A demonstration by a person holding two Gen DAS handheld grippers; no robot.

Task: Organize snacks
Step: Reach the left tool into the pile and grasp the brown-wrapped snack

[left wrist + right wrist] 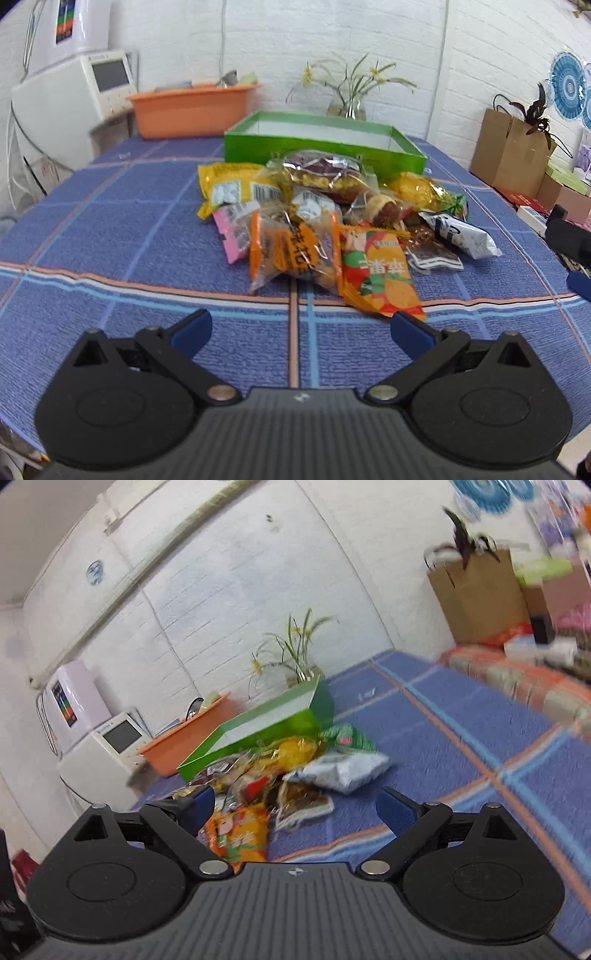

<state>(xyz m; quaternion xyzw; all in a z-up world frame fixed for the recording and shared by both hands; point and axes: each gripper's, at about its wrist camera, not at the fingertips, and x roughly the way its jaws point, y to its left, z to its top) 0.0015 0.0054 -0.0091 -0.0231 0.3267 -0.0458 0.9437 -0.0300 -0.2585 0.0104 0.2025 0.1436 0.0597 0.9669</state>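
Observation:
A pile of snack packets [325,221] lies on the blue checked tablecloth, in front of an open green box [325,142] with a white inside. The nearest packets are an orange clear bag [295,254] and a red-orange packet [380,273]. My left gripper [301,332] is open and empty, just short of the pile. In the tilted, blurred right wrist view the pile [280,775] and green box [258,734] show again. My right gripper [295,805] is open and empty, with the red-orange packet [240,834] and a dark clear packet [303,805] between its fingers' line.
An orange tub [192,110] and a vase of flowers [351,103] stand behind the box. A white appliance [70,99] is at the back left. A brown paper bag [509,147] and boxes sit at the right. The other gripper's edge [570,243] shows at far right.

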